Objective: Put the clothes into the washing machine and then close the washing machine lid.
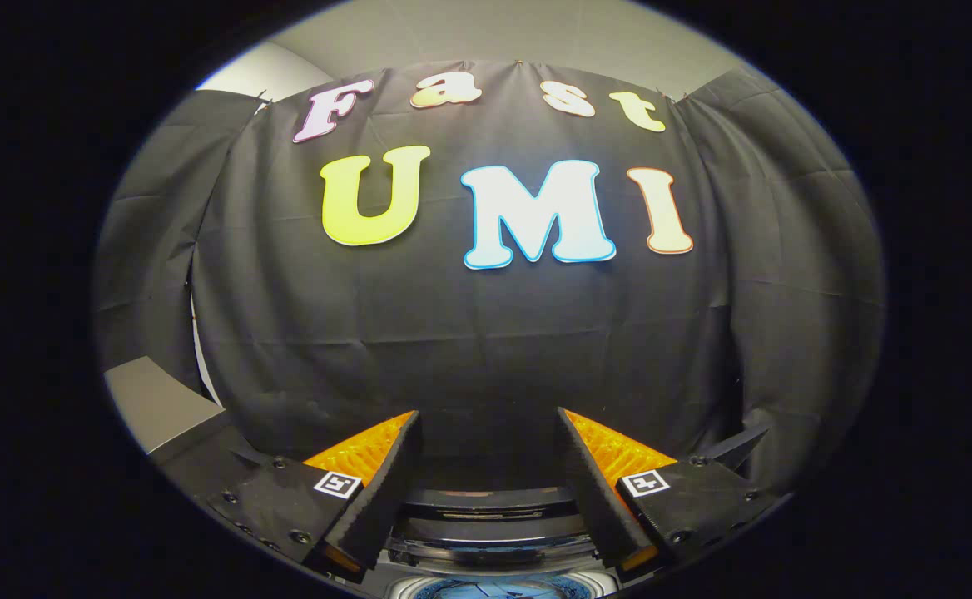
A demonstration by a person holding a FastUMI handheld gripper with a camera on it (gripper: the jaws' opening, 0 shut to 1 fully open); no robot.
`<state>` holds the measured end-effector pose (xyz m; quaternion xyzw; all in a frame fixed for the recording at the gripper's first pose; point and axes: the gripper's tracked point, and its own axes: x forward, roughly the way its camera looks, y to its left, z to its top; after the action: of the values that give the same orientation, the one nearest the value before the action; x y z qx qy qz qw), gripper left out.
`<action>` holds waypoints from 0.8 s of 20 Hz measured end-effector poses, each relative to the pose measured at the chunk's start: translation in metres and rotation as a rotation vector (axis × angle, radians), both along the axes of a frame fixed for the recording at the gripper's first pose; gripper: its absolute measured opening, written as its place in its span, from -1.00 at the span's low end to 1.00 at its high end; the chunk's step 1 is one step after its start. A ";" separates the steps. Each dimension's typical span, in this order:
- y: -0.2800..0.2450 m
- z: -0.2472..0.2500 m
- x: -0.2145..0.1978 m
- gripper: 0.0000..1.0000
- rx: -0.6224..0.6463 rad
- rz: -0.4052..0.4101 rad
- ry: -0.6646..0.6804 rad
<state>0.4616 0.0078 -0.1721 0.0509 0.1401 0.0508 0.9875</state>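
Black cloth behind, the gripper (486,433) hangs wide open and empty over the washing machine (494,532), risking missing clothes unseen.

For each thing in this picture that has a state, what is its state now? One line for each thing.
claw: open, fingers wide apart, nothing between them, raised toward the black cloth wall.
washing machine: below the fingers, seen from above.
washing machine lid: appears raised, standing at the back of the opening.
drum opening: uncovered, something bluish inside; whether this is clothes cannot be told.
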 end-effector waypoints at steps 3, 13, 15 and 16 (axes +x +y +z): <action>-0.002 0.003 -0.014 0.95 -0.002 -0.002 -0.007; -0.005 -0.001 -0.059 0.95 -0.010 -0.001 -0.003; -0.005 -0.002 -0.068 0.95 -0.011 0.000 0.000; -0.006 -0.003 -0.072 0.95 -0.011 0.000 0.002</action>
<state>0.3895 0.0021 -0.1754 0.0456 0.1416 0.0500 0.9876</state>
